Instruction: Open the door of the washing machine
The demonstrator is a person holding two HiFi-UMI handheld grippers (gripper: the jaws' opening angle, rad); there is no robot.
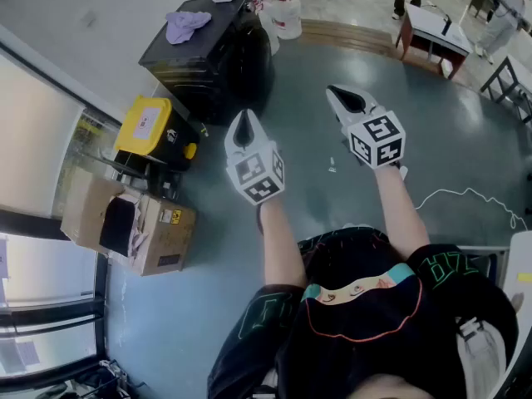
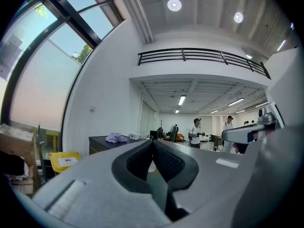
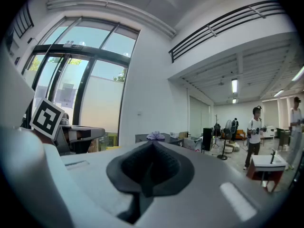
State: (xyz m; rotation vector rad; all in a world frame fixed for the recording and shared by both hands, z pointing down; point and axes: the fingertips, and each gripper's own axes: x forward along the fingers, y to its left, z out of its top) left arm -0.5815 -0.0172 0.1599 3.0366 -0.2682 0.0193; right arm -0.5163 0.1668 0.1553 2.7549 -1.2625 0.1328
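Note:
The black washing machine (image 1: pixel 208 56) stands on the floor at the upper left of the head view, with a lavender cloth (image 1: pixel 187 25) lying on its top. Its dark front faces me, and I cannot make out the door's details. My left gripper (image 1: pixel 243 121) hangs shut and empty just in front of the machine, apart from it. My right gripper (image 1: pixel 337 94) is further right over bare floor, also shut and empty. In the left gripper view the closed fingertips (image 2: pixel 153 142) point level towards the machine (image 2: pixel 102 144). From the right gripper (image 3: pixel 152 145), the cloth (image 3: pixel 155 136) shows beyond.
A yellow-lidded box (image 1: pixel 151 126) and an open cardboard box (image 1: pixel 137 223) stand left of the machine by the window wall. A white bucket (image 1: pixel 288 17) sits behind it. A white cable (image 1: pixel 465 196) lies on the floor at right. A table (image 1: pixel 432 25) and people stand far off.

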